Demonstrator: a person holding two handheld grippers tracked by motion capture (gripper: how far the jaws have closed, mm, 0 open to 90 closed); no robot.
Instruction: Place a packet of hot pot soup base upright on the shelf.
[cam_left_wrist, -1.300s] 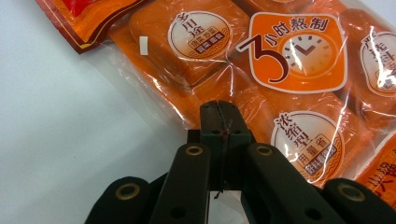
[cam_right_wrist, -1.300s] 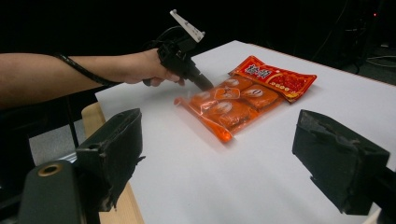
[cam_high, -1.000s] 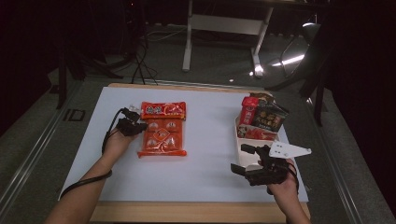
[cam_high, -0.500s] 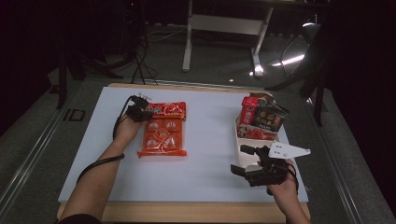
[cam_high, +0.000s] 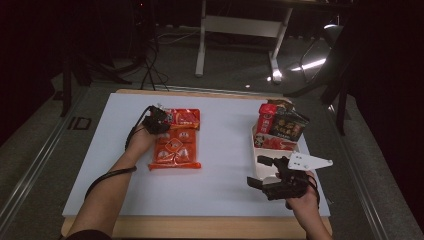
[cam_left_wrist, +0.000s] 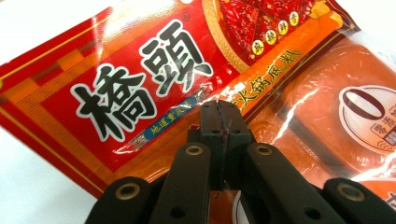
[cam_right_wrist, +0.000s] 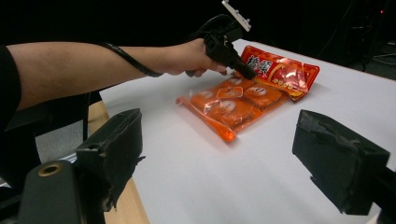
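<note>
Left gripper (cam_left_wrist: 219, 109) reaches forward, jaws pressed together; right gripper (cam_high: 263, 171) sits low and near, jaws spread wide

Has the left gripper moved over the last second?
Yes. The left gripper has shifted toward the far edge of the table and rightward, from beside the orange sachet pack to over its red header, jaws shut.

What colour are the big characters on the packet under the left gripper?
Black with white outlines, on the red header of the packet; clearest in the left gripper view.
</note>
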